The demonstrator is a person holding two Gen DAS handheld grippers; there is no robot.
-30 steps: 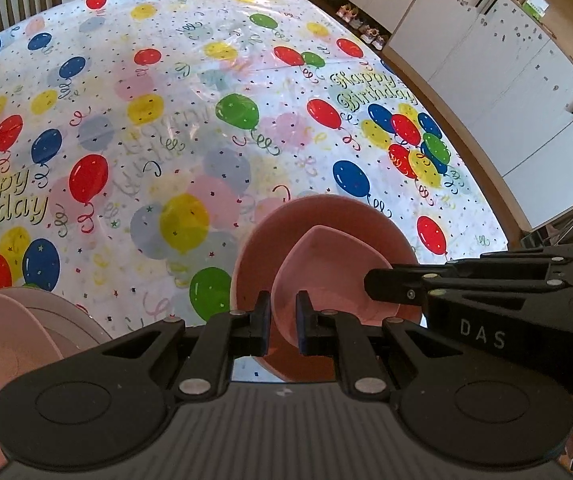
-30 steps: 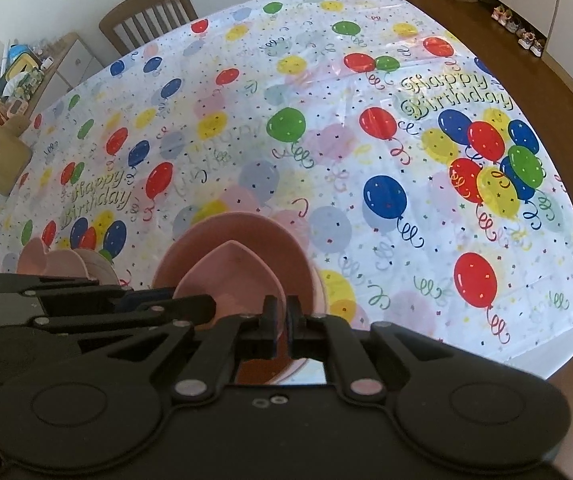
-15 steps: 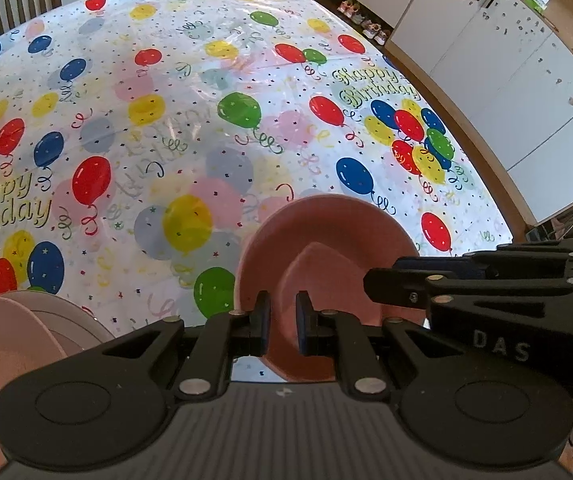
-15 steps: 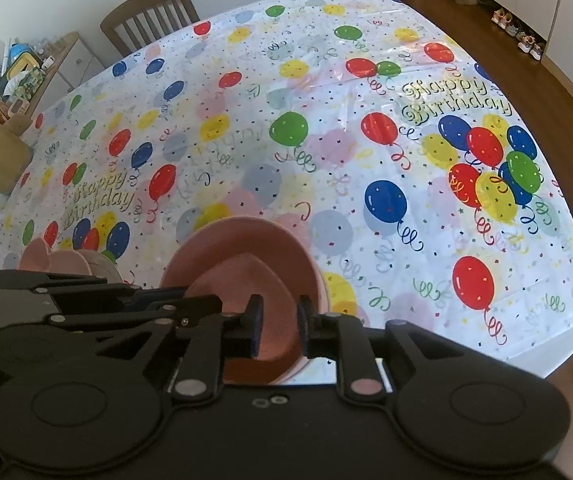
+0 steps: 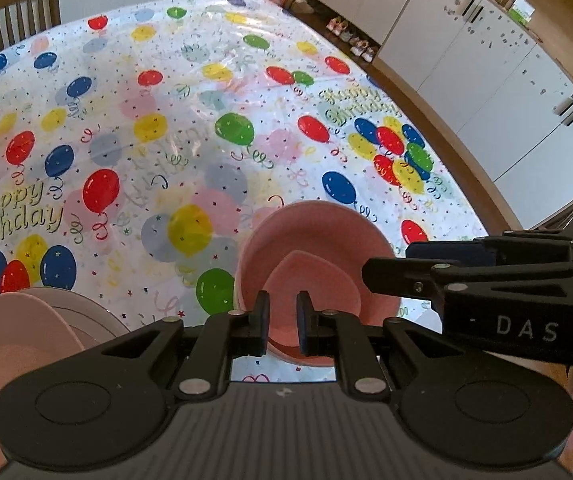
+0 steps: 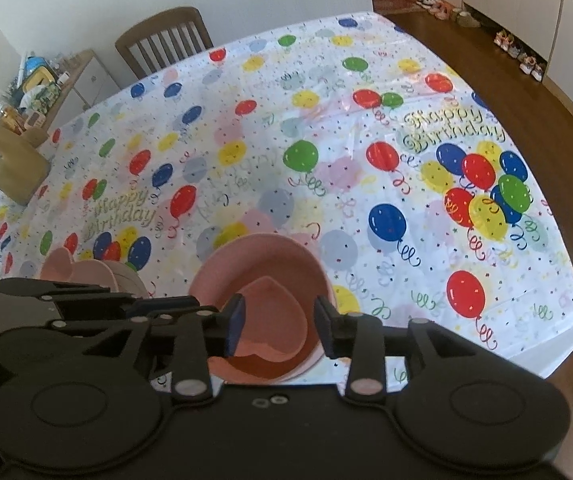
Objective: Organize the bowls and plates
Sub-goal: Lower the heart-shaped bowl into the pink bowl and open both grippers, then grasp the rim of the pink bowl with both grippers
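A pink heart-shaped bowl (image 6: 270,320) lies inside a round pink plate (image 6: 262,256) near the table's front edge; both also show in the left wrist view, the bowl (image 5: 314,284) in the plate (image 5: 318,228). My right gripper (image 6: 279,326) is open and empty, its fingers either side of the bowl, just above it. My left gripper (image 5: 282,322) is open a narrow gap and empty, close over the plate's near rim. A second stack, a pale pink heart bowl (image 5: 18,340) on a pale plate (image 5: 86,312), sits to the left.
The table (image 6: 326,140) wears a balloon-print birthday cloth. A wooden chair (image 6: 166,36) stands at the far side. A side shelf with clutter (image 6: 34,92) is at the far left. White cabinets (image 5: 506,80) and wooden floor lie to the right.
My right gripper went from shut on the heart bowl to open, leaving the bowl in the round plate. My left gripper widened slightly and stayed in place.
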